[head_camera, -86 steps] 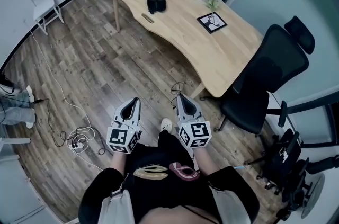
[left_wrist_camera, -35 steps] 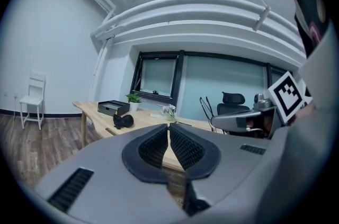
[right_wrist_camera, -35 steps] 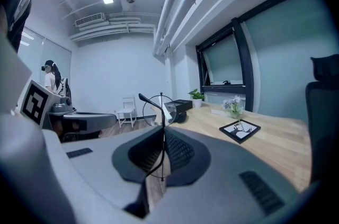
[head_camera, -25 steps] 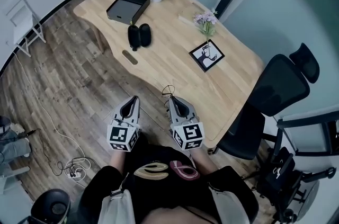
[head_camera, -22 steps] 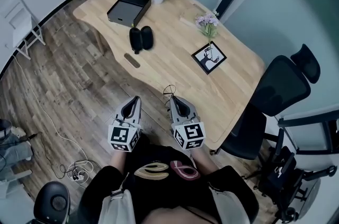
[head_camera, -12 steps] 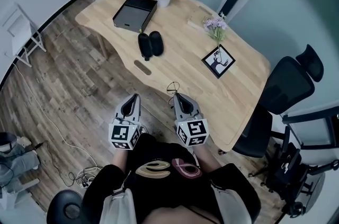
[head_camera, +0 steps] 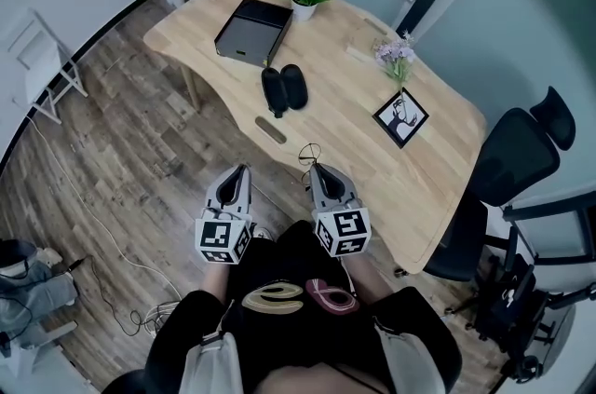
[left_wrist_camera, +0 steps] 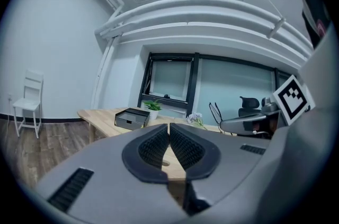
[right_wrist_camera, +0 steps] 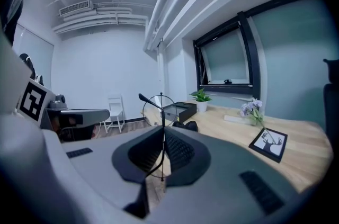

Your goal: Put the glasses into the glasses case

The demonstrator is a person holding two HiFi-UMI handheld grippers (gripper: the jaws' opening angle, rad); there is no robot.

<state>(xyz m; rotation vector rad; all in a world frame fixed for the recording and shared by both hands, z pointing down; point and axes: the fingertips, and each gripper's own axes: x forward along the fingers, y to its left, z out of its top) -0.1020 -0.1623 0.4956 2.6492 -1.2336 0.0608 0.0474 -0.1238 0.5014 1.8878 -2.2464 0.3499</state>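
Wire-rimmed glasses sit pinched upright in the closed fingers of the right gripper. I hold it side by side with the left gripper in front of my body, both aimed roughly level at the near edge of the desk. The left gripper view alone shows me its fingers pressed together on nothing, while the head view places the black glasses case on the desk near a dark box, well apart from both grippers.

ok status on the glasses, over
Right claw shut on glasses. Left claw shut, empty. Case open on table ahead. Nothing in the way.
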